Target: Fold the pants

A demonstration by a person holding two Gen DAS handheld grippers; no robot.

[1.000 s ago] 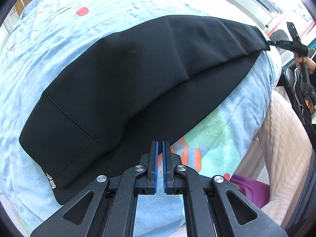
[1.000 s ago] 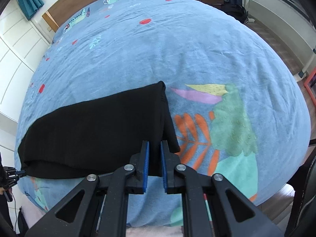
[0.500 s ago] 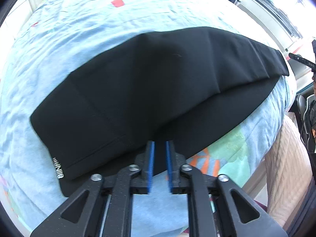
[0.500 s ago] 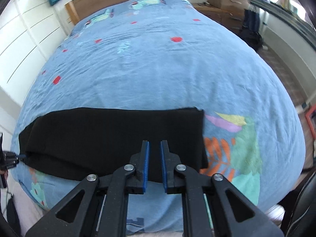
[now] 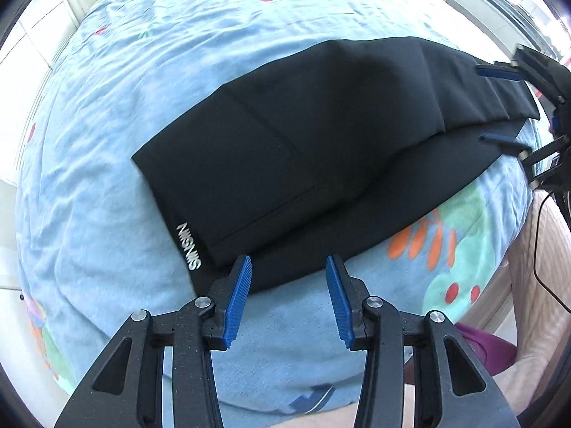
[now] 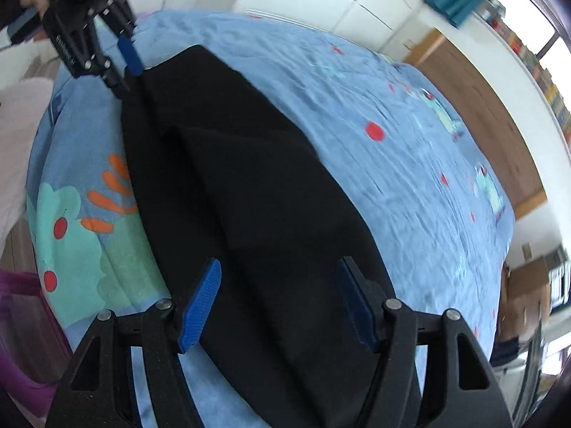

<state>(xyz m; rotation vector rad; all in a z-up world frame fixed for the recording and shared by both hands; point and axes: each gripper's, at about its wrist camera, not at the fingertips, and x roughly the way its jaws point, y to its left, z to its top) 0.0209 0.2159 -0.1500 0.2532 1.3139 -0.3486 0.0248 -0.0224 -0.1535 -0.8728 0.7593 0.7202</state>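
Observation:
Black pants [image 5: 303, 142] lie folded lengthwise on the blue bedspread [image 5: 107, 107], one leg over the other, with white lettering near the waist end. My left gripper [image 5: 289, 267] is open and empty, just off the near edge at that end. My right gripper [image 6: 278, 278] is open over the opposite end of the pants [image 6: 249, 196], holding nothing. Each gripper shows in the other's view: the right one [image 5: 499, 107] at the far end, the left one [image 6: 126, 67] at the far end.
The bedspread has orange, green and red prints [image 5: 446, 249]. A pink quilted cover [image 5: 542, 285] lies at the bed's near edge. White wardrobes [image 6: 321, 0] and a wooden headboard [image 6: 481, 107] stand beyond the bed.
Both grippers have opened wide from nearly shut. The right gripper has swung round to look along the pants from the leg end. The left one has shifted toward the waist end.

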